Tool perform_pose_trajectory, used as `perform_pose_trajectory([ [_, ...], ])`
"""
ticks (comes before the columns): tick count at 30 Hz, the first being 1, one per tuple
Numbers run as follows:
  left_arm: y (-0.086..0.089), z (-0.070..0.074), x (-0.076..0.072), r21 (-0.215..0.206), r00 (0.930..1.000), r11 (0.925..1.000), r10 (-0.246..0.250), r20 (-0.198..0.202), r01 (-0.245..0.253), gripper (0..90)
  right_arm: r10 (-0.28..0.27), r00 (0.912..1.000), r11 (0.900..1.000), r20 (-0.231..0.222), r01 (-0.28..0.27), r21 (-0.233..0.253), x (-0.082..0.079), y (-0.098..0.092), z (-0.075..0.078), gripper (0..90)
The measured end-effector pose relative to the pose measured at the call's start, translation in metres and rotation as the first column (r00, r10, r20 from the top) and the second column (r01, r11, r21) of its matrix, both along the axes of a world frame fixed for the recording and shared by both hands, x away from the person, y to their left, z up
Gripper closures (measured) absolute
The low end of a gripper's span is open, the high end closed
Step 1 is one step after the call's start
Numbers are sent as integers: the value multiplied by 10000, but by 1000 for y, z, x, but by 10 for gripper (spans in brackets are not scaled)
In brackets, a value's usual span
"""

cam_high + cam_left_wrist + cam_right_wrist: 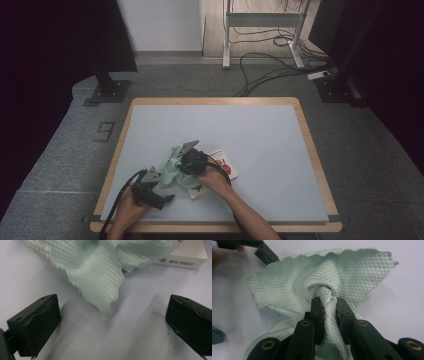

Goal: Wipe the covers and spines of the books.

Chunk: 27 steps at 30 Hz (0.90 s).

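Mid-table, right gripper pinches cloth; left gripper gapes wide, empty, beside its edge.

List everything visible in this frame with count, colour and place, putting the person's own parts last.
cloth: one, pale green, waffle-textured, bunched at the near-left of the table, partly over the book
book: one, white cover with red detail, right of the cloth
table: one, pale grey top with wooden edge
desk frame: one, white, on the floor beyond the table
cables: several, black, on the floor
left gripper: one, black, jaws wide apart near a hanging cloth corner
right gripper: one, black, pinching the cloth
hands: two, entering from the near edge
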State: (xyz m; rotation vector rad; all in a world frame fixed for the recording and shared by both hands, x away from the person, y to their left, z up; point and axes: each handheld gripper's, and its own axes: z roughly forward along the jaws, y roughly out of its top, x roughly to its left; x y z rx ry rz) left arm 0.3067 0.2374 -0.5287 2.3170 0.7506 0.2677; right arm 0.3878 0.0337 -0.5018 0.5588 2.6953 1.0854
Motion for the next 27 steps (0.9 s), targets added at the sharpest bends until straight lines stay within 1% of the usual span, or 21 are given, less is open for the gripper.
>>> perform_pose_trajectory([
  [4, 0, 0, 0, -20, 10000, 10000, 7, -7, -7, 0, -321, 9995, 9995, 7, 321, -36, 7, -11, 0, 777],
  [8, 0, 0, 0, -27, 10000, 10000, 3, -15, -3, 0, -901, 9959, 9959, 32, 902, -96, 16, -29, -1, 777],
  [13, 0, 0, 0, -27, 10000, 10000, 2, -15, -2, 0, -1603, 9871, 9871, -51, 1603, 39, 29, -57, -3, 777],
  [17, 0, 0, 0, -8, 10000, 10000, -9, -10, 9, 0, -2125, 9772, 9771, -1, 2125, -34, 38, -78, -4, 777],
  [19, 0, 0, 0, -9, 10000, 10000, -12, -10, 12, 0, -2411, 9705, 9705, -24, 2411, -46, 42, -89, -4, 777],
  [21, 0, 0, 0, -11, 10000, 10000, -13, -18, 13, 0, -2787, 9603, 9603, 98, 2788, -143, 47, -102, -5, 777],
  [22, 0, 0, 0, -11, 10000, 10000, -9, -12, 9, 0, -3008, 9537, 9536, 18, 3008, -153, 50, -108, -5, 777],
  [24, 0, 0, 0, -12, 10000, 10000, -28, -20, 28, 0, -3264, 9452, 9451, 25, 3264, -146, 54, -118, -5, 777],
  [26, 0, 0, 0, -8, 10000, 10000, -21, -12, 21, 0, -3568, 9342, 9341, -18, 3568, -153, 58, -128, -6, 777],
  [27, 0, 0, 0, -5, 10000, 10000, -15, -13, 15, 0, -3720, 9282, 9268, 115, 3721, -508, 60, -131, -9, 777],
])
